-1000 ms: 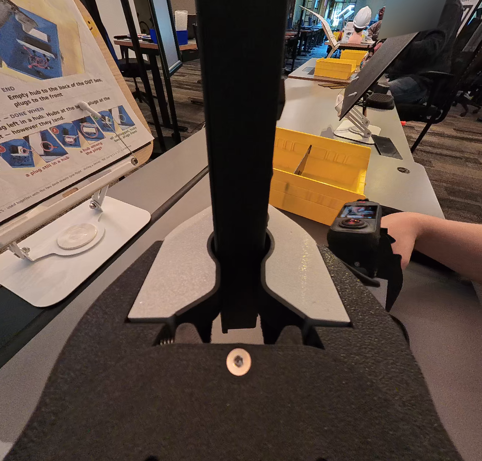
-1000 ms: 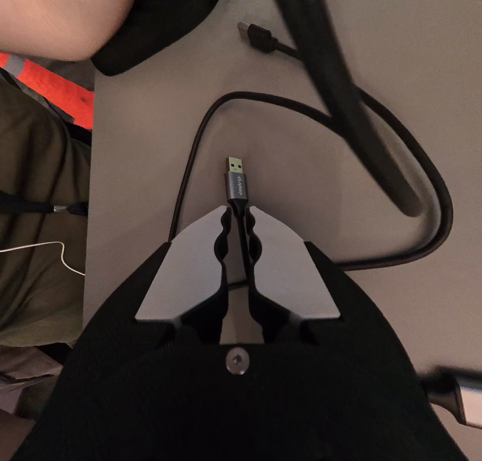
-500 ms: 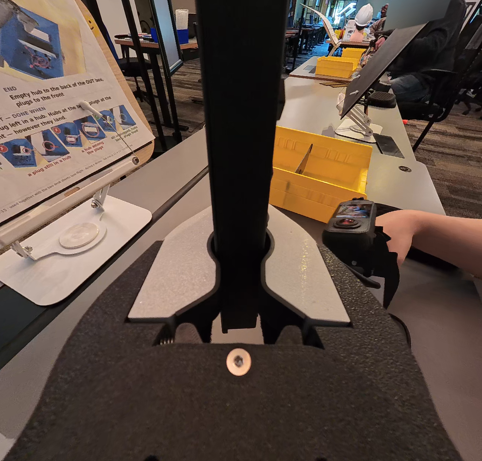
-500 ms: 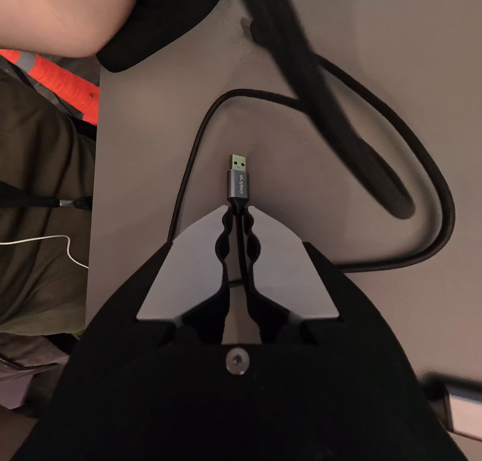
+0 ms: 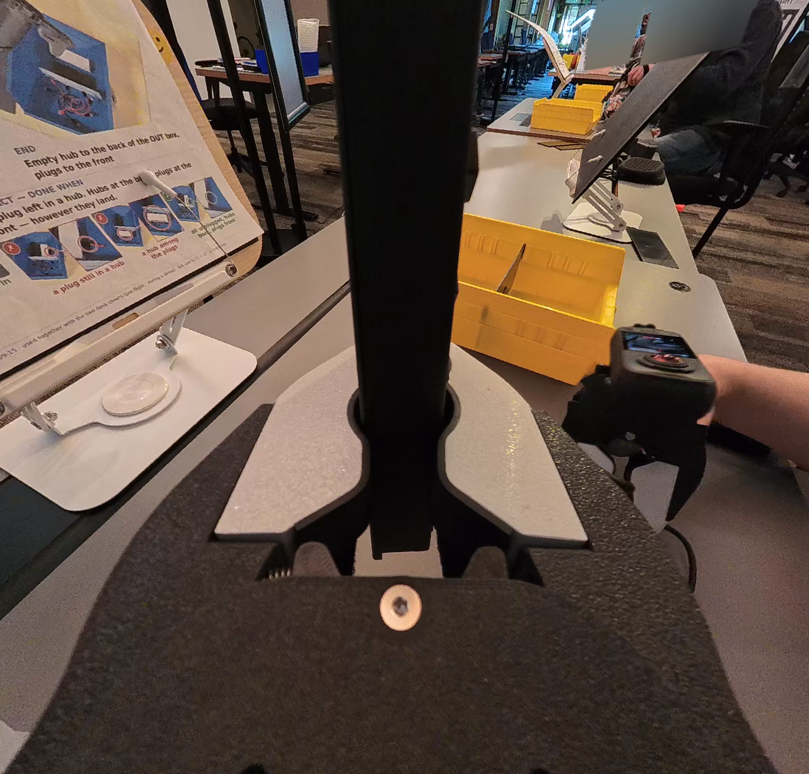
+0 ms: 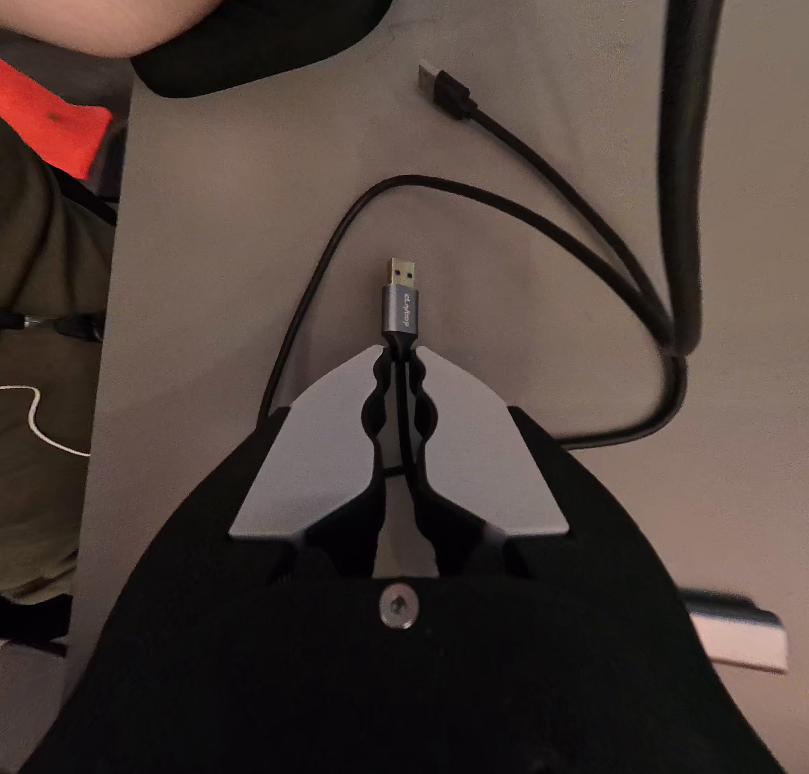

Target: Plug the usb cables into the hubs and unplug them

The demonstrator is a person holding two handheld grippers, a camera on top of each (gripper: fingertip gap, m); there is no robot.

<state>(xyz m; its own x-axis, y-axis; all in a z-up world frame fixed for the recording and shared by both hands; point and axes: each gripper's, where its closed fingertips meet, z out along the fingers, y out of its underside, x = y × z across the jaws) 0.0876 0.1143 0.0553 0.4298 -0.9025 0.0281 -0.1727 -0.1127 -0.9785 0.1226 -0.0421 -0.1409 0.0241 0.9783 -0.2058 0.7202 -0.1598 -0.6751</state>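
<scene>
Currently right tongs [image 6: 399, 350] are pinching limp cable behind the grey USB plug [image 6: 400, 311], which is likely flopping; left tongs [image 5: 402, 407] are clamping the rigid black hub [image 5: 402, 184].

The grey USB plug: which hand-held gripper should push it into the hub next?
Probably the right hand-held gripper: it pinches the cable just behind the grey USB plug, tip free. The left hand-held gripper clamps the black hub.

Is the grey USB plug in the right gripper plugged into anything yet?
Not plugged in. The grey metal-sleeved USB plug sticks out past the right gripper, jaws shut on its cable, bare metal tip over the grey tabletop.
</scene>
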